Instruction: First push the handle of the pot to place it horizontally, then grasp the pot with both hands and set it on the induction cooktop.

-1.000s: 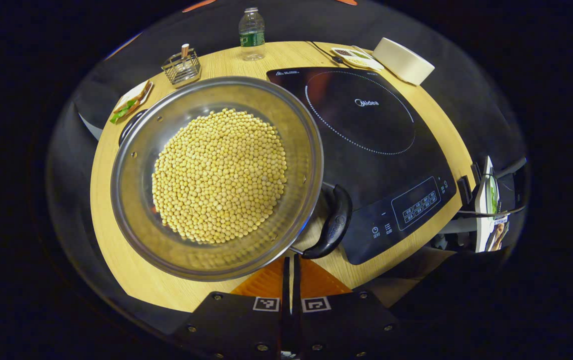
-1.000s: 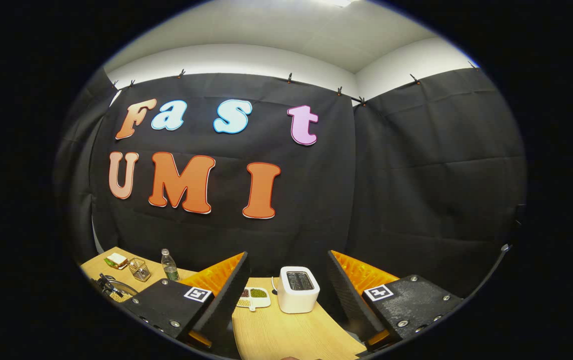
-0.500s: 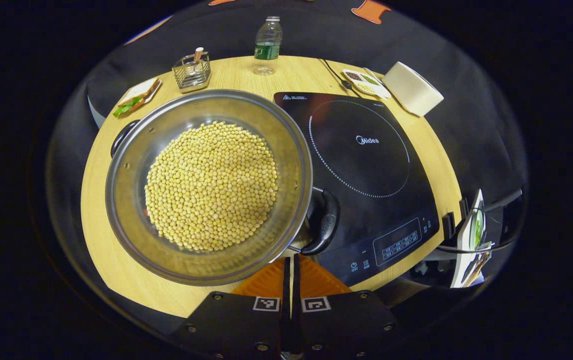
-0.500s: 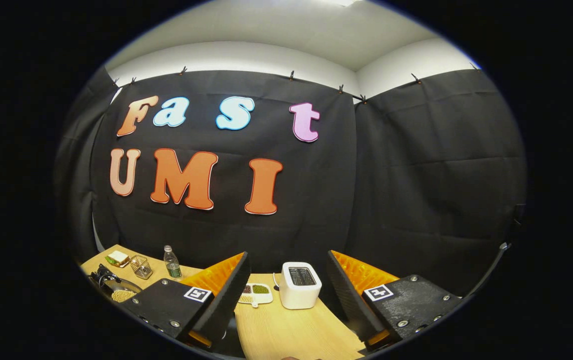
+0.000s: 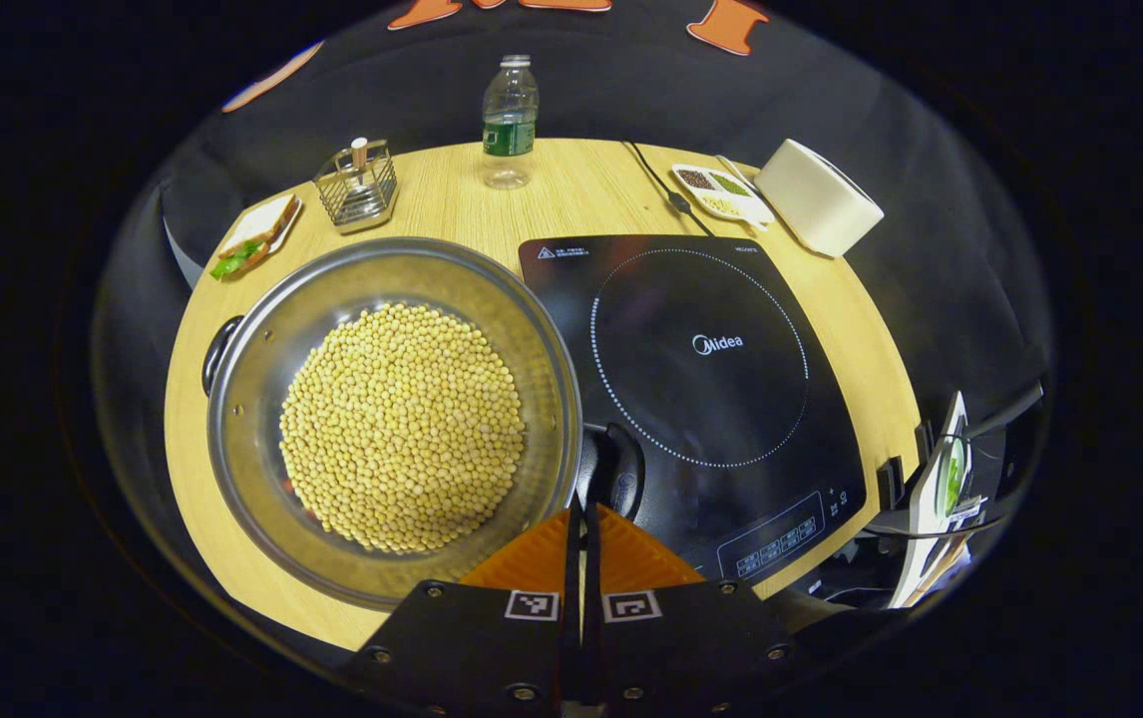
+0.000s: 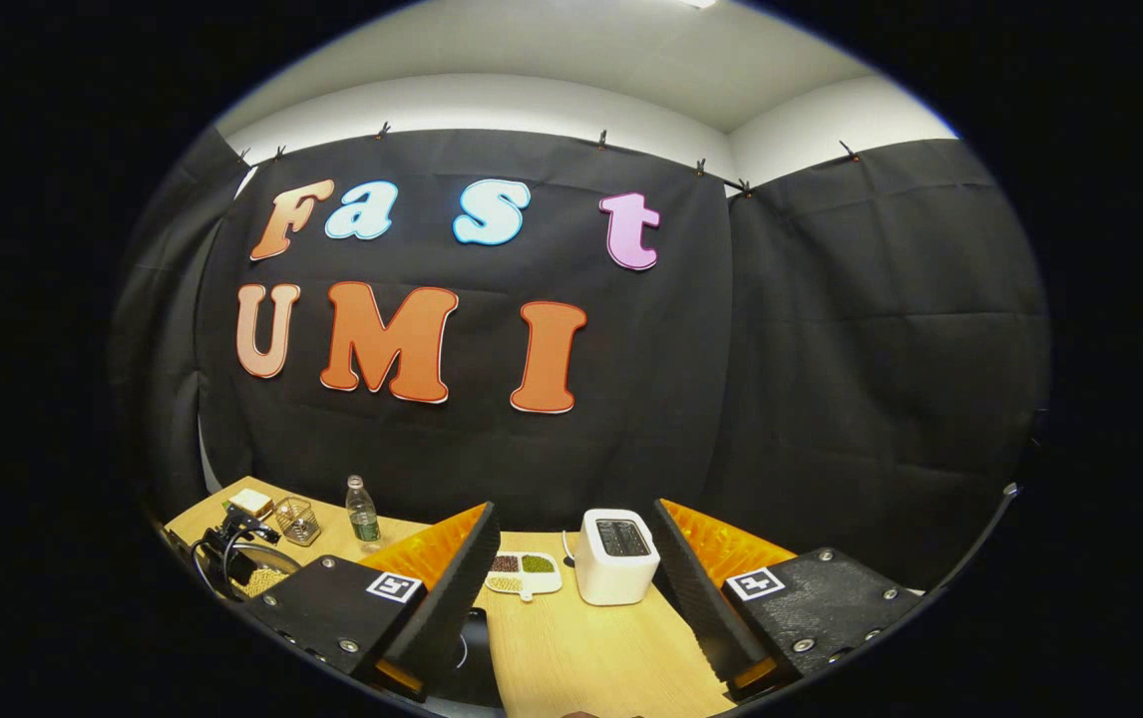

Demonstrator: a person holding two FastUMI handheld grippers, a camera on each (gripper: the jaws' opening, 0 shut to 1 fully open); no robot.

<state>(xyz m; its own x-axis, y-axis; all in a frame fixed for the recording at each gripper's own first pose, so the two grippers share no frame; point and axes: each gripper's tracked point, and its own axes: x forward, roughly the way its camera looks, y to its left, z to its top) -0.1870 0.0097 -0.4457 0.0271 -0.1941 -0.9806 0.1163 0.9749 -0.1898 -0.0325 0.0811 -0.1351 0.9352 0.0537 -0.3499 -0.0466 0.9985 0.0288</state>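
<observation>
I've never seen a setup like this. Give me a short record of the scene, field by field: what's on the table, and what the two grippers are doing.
pot: steel pot full of yellow beans, beside the cooktop, not on it
pot handle: black handle at the cooktop's edge
cooktop: black induction cooktop, bare
left gripper: left gripper, jaws closed, near the handle
right gripper: right gripper, jaws open, holding nothing, facing the toaster
table: wooden table

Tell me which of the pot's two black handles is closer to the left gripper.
The handle beside the induction cooktop, just ahead of the shut left gripper. The other handle sits on the pot's far side, toward the sandwich.
</observation>
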